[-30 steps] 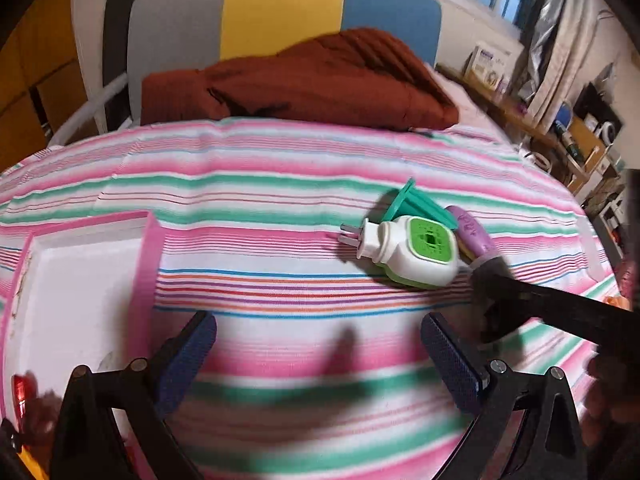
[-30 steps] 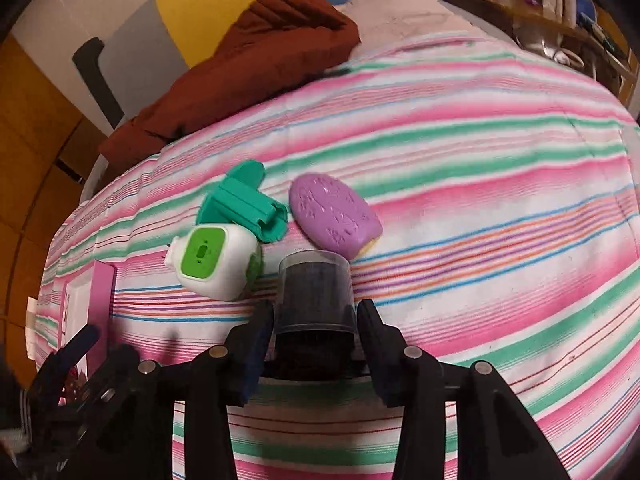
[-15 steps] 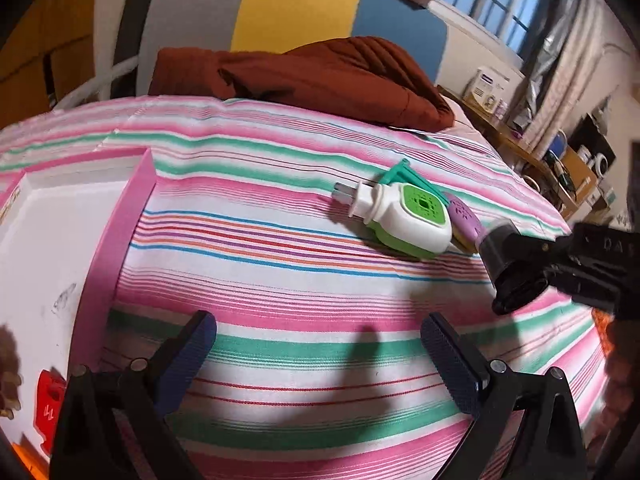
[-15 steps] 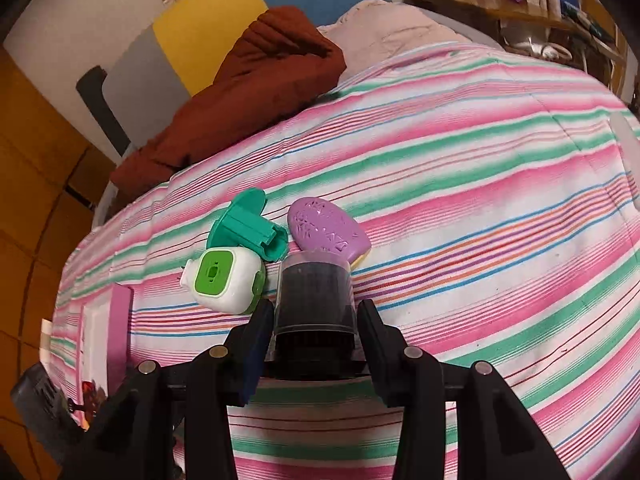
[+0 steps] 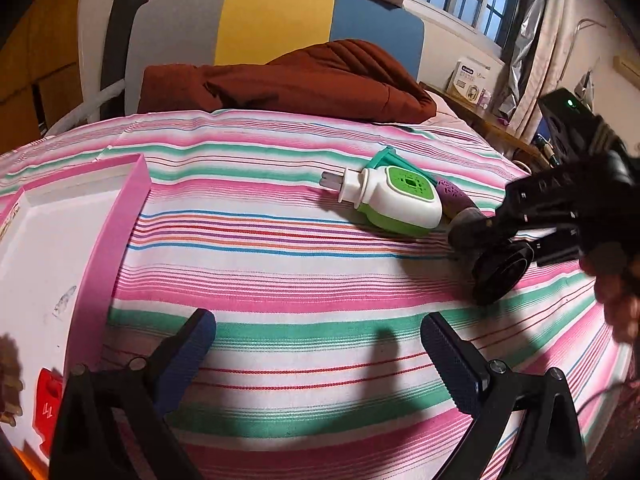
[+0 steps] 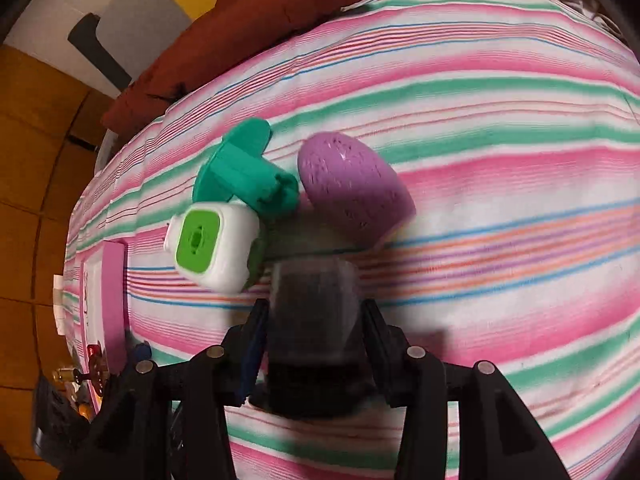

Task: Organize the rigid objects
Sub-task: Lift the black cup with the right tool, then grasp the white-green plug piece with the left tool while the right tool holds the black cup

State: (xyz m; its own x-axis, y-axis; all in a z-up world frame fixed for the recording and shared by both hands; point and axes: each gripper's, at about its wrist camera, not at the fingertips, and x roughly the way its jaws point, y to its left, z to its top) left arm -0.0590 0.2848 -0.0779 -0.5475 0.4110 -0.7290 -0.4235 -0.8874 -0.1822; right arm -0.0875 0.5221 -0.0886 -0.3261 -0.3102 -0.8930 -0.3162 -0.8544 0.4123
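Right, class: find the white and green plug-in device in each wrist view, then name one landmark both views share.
Left wrist view: the white and green plug-in device lies right of centre on the striped sheet, prongs pointing left.
Right wrist view: the same device sits left of centre, just above the gripped dark canister.
Shared landmark: the pink tray, left in both.

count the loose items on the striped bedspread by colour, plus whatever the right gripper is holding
white and green: 1, plug-in device
teal: 1, plastic piece
purple: 1, oval object
dark: 1, cylindrical container clamped in the right gripper
total: 4
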